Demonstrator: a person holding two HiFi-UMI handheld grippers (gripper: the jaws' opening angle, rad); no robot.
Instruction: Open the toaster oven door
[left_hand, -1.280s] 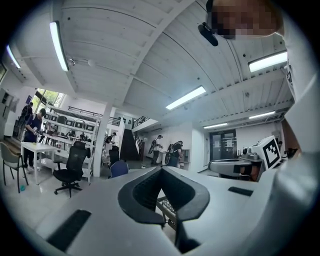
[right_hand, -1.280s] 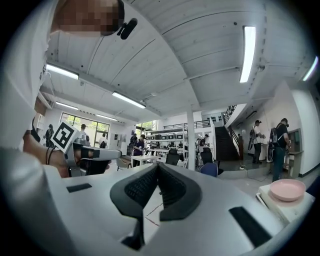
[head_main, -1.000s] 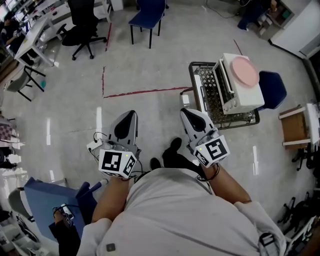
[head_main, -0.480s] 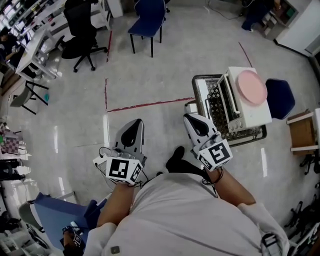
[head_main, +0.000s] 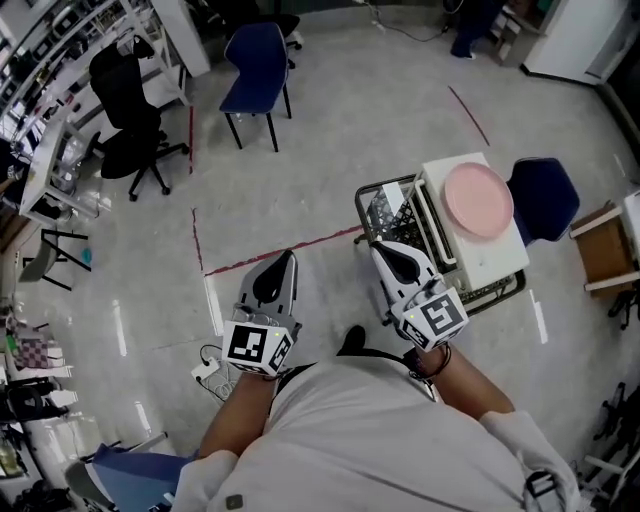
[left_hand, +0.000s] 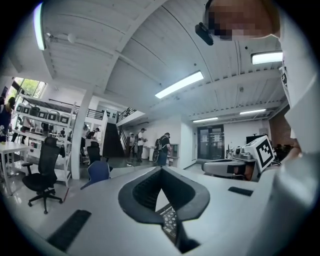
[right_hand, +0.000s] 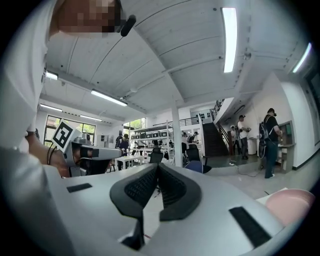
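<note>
In the head view a white toaster oven (head_main: 480, 250) stands on a wire cart (head_main: 382, 212), with a pink plate (head_main: 478, 199) on its top. Its door faces left, and the front (head_main: 432, 228) looks closed. My right gripper (head_main: 381, 248) is shut and empty, level, just left of the oven's front over the cart's near corner. My left gripper (head_main: 288, 256) is also shut and empty, farther left over the bare floor. The left gripper view shows its jaws (left_hand: 160, 170) pressed together. In the right gripper view the jaws (right_hand: 157, 166) meet and the plate (right_hand: 291, 205) shows at lower right.
A blue chair (head_main: 256, 62) and a black office chair (head_main: 125, 95) stand farther off, with desks along the left. A red tape line (head_main: 270, 258) crosses the grey floor. A dark blue stool (head_main: 545, 190) and a wooden stand (head_main: 603, 250) are beyond the cart.
The person has walked toward the cart. Both grippers have come forward with them, and the right one now reaches the cart's corner by the oven front. Both stayed shut.
</note>
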